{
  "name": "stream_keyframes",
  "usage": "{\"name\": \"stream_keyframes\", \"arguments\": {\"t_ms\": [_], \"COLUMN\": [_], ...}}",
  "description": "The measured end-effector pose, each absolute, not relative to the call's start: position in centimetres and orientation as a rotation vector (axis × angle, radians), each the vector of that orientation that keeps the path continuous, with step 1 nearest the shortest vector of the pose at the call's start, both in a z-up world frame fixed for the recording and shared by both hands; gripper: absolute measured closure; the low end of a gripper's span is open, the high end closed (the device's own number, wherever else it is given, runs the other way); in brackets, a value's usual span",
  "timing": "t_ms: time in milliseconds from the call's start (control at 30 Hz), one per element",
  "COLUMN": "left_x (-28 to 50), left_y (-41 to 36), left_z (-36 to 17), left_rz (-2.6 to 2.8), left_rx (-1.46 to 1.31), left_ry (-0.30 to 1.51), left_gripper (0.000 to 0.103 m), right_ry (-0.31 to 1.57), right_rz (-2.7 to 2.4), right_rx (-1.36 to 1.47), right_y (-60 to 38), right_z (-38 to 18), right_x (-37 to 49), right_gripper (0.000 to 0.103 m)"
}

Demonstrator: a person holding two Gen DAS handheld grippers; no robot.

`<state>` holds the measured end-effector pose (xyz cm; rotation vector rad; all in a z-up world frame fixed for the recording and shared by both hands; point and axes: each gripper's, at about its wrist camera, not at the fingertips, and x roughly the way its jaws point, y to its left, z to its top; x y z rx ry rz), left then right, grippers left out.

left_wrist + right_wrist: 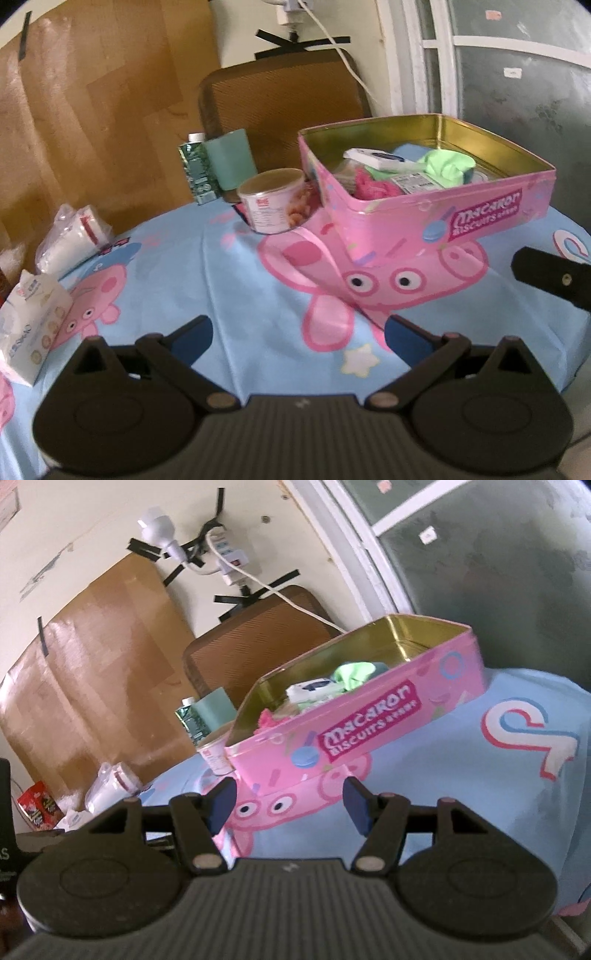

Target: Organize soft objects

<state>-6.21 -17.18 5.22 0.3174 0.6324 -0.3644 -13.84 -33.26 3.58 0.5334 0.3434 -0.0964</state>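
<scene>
At the far left edge of the surface (pixel 207 266), which is covered with a blue cartoon cloth, lies a tissue pack (pixel 31 332), and a little behind it a clear bag (pixel 72 236) with something white inside. These two look soft, so I judge they are waiting to be sorted and were left at the edge for that reason.

The left gripper (pixel 299 334) hangs over the near part of the cloth with its jaws wide apart and nothing between them. It points toward the middle, between the pack and the tin, so it seems free for the next pick.

Further right and far, a green carton (pixel 197 173) and a teal cup (pixel 231 158) stand side by side, with a small tub (pixel 273 201) in front, just beside the tin. They are hard things and probably stay out.

The pink tin (pixel 436 206) stands open at the right. Inside are a pink fluffy thing (pixel 373 186), a white pack (pixel 384 158) and a green cloth (pixel 448 164); what lies below them I cannot tell, because the picture is blurred. The soft things are gathered here, so the tin serves as the store.

The right gripper (pixel 288 805) is near the tin's front wall, jaws well open and empty, perhaps ready to steady the tin.
</scene>
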Motion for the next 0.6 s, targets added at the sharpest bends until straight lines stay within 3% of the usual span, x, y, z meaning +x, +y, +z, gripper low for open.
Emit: {"name": "stream_keyframes", "arguments": {"t_ms": [600], "left_x": [-5.43], "left_y": [-17.40], "left_z": [4.94], "left_rz": [-0.326], "left_rx": [0.340], "left_ry": [0.652], "left_gripper": [0.000], "right_ry": [0.374], "right_rz": [-0.078], "right_rx": [0.562], "right_y": [-33.75], "right_z": [2.93], "right_x": [-13.50], "right_gripper": [0.036]}}
